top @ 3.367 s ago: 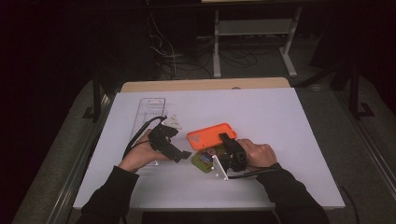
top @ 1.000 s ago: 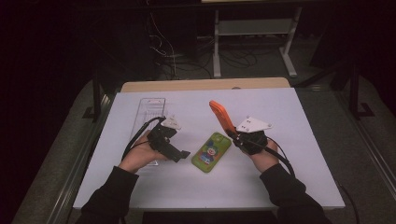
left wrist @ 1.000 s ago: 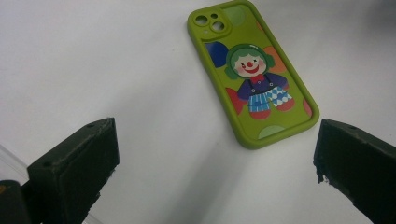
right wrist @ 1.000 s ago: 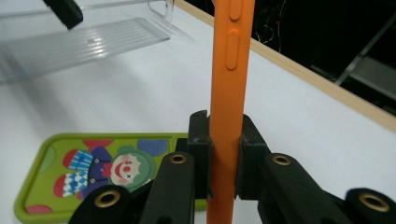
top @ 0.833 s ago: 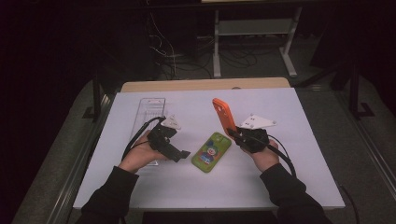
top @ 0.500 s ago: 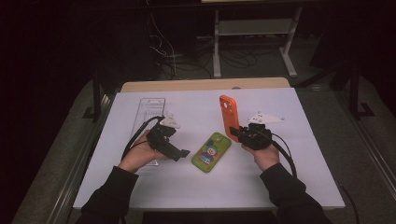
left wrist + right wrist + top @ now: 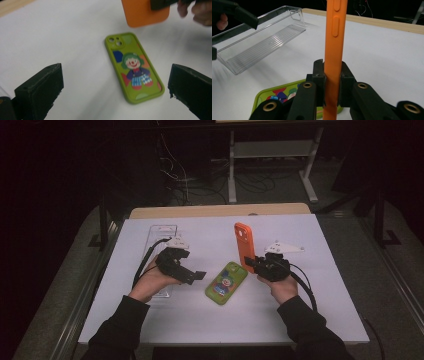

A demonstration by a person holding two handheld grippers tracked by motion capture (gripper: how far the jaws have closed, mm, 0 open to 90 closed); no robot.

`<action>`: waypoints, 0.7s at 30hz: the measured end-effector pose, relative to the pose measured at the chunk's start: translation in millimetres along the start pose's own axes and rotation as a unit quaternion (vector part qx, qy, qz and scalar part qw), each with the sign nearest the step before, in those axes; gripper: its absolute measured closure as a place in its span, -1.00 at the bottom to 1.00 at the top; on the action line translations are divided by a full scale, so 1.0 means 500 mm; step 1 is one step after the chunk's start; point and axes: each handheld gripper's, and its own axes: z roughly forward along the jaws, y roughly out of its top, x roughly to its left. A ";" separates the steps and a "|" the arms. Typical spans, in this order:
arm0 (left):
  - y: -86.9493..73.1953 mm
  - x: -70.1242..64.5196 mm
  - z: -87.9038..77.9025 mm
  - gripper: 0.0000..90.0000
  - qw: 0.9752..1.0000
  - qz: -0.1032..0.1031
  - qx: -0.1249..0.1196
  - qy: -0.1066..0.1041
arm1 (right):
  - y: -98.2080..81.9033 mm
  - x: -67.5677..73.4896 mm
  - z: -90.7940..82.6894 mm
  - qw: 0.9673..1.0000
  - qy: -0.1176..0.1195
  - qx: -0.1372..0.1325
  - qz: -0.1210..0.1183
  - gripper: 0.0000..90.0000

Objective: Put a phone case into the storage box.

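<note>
- No word, brand, number or sign can be read on anything in these pictures.
- The green rubbery phone case, at the centre of the left gripper view, bears only a cartoon clown picture, without lettering.
- The orange silicone phone case, upright at the centre of the right gripper view, is plain.

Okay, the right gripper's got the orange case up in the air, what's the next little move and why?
Probably carry the orange case toward the clear tray. The right gripper is shut on its edge, holding it upright above the green case, and the tray stands empty.
</note>
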 end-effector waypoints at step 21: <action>0.099 -0.007 0.021 -1.00 0.998 0.002 -0.057 -0.007 | 0.001 0.023 0.010 1.000 0.008 -0.005 -0.008 0.74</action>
